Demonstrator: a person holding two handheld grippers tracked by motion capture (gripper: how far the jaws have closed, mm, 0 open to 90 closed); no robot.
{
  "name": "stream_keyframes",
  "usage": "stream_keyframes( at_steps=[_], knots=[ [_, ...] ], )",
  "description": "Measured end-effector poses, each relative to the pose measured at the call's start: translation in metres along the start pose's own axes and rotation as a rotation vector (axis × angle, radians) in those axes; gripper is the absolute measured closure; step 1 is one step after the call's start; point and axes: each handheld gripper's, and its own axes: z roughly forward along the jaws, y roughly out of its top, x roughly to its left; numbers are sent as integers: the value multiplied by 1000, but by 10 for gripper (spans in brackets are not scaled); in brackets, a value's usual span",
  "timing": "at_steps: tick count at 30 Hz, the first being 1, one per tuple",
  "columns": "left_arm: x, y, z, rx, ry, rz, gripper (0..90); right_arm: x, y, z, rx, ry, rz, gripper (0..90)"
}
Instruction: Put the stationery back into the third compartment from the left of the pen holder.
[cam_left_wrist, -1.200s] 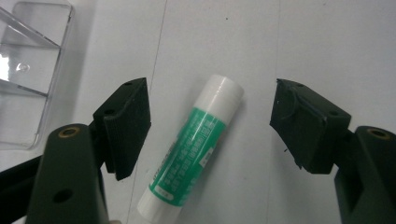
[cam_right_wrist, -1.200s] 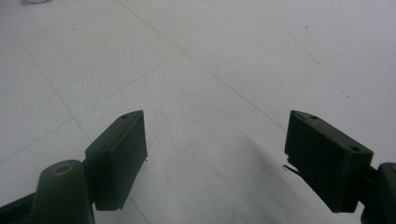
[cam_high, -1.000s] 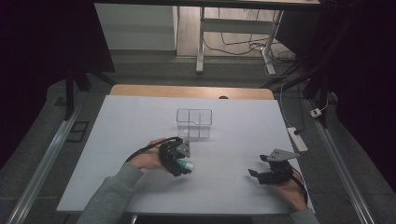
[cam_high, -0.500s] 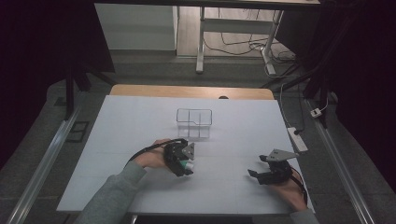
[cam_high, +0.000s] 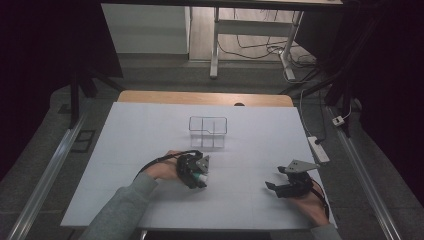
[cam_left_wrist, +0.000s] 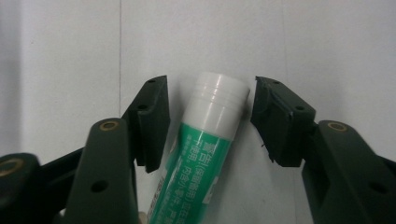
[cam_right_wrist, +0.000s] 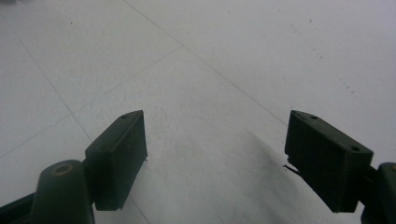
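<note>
Green-and-white glue stick (cam_left_wrist: 205, 144) lies on the bench (cam_high: 150, 135) between the left gripper's (cam_left_wrist: 208, 109) jaws, which have just been closing in but aren't touching it yet. Grasp looks imminent. Right gripper (cam_right_wrist: 215, 158) waits, jaws wide apart.

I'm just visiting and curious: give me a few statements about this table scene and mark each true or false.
1. A green glue stick with a white cap lies between the left gripper jaws. True; the jaws have just been closing around it, with gaps still on both sides.
2. The right gripper holds a pen. False: nothing is between its open jaws.
3. A clear box stands on the white table. True.
4. The glue stick is inside the box. False: it lies on the table, nearer the person.
</note>
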Motion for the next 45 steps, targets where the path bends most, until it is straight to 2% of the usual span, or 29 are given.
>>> stream_keyframes(
  at_steps=[5, 13, 20, 28, 35, 37, 45],
  knots=[
    [1, -2, 0, -12, -25, 7, 551, 0, 0, 0, 0, 1, -1, 203],
    [-1, -3, -1, -13, -19, 43, 608, 1, 0, 0, -5, -3, -2, 203],
    [-3, -4, -3, -7, 19, 65, 638, 1, 0, -1, -7, -5, -3, 203],
    [-3, -3, -11, -8, 61, 28, 644, 1, 0, -2, -7, -6, -5, 203],
    [-3, -4, -29, -85, 118, -28, 644, 1, 0, -3, -16, -9, -2, 203],
    [-4, -5, -33, -113, 135, -63, 644, 1, 1, -3, -20, -9, -3, 203],
    [-4, -10, -45, -159, 187, -133, 644, 1, 1, -3, -23, -10, -7, 204]
  ],
)
